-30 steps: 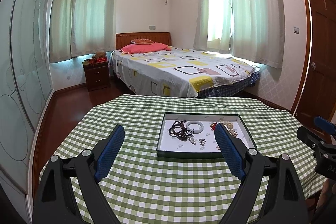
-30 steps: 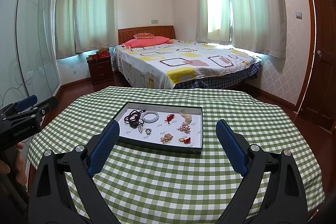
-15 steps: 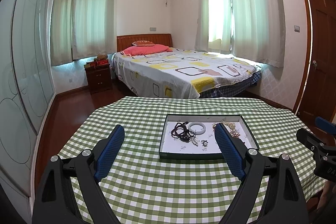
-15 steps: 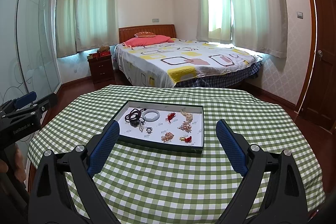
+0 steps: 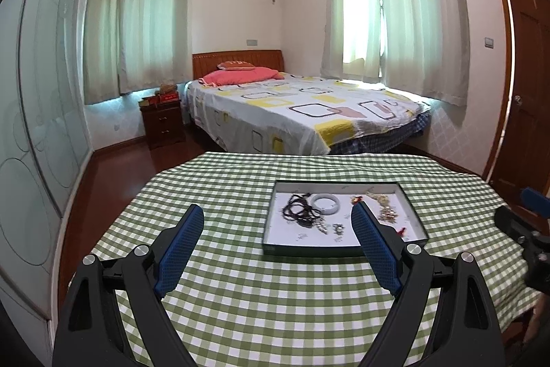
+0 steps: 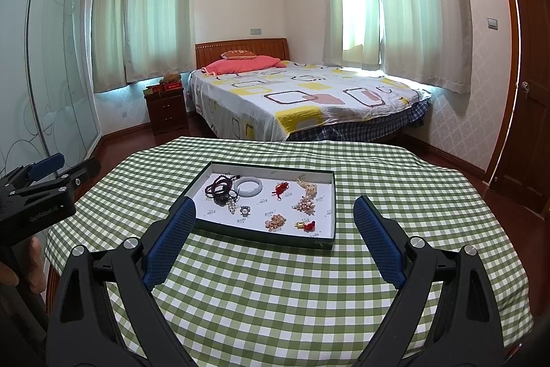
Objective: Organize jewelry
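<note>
Nearest, the left gripper (image 5: 276, 241), jaws spread wide with nothing between them, poised above the checked tablecloth (image 5: 275, 305) short of the tray. Likewise the right gripper (image 6: 273, 238), also spread and empty, pointed at the tray's near edge.

Risks from here, judged not seen: wide pads coming down on small pieces lying close together, likely to pinch two at once or nudge a neighbour out of place. Dark bead strands apt to snag and drag the ring-sized piece touching their near end. Loose cloth able to bunch under a low sweep and shift the whole tray. Both tools converging on one shallow tray, so a clash of fingers possible (the other gripper already showing at the edge of each view).

Next out, the tray (image 6: 261, 234), dark-walled, white-floored, resting flat on the cloth, holding all the jewelry. Inside, near row first: a pinkish bead cluster (image 6: 275, 222), a red and gold charm (image 6: 306, 225), a small silver ring (image 6: 244, 211). Further in: a pale pearl cluster (image 6: 305, 204), a tangle of dark beads (image 6: 220, 188), a white bangle (image 6: 248, 187) just beside it, a red knot (image 6: 281, 188), a gold strand (image 6: 307, 184).

Beyond, a bed (image 6: 309, 98).
</note>
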A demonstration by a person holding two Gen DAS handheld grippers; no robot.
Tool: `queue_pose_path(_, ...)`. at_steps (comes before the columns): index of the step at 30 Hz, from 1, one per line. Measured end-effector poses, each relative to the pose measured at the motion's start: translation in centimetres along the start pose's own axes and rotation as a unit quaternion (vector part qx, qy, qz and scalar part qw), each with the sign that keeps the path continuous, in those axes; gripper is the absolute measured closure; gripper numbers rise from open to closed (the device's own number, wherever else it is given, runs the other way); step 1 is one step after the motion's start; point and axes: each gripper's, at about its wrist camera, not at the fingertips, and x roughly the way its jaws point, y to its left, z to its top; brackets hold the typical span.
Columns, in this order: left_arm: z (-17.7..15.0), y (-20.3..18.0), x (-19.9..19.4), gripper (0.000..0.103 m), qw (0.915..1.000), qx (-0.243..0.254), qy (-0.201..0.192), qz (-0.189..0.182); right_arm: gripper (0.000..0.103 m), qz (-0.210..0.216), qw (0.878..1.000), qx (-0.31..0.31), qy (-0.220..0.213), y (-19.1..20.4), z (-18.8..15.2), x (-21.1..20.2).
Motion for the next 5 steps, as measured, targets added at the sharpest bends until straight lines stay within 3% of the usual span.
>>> queue_pose_path(5,-0.8,0.6,2.3,0.018,0.9993,-0.002,0.038,-0.005,0.012,-0.002,1.000,0.008,0.009,-0.5,-0.4,0.9)
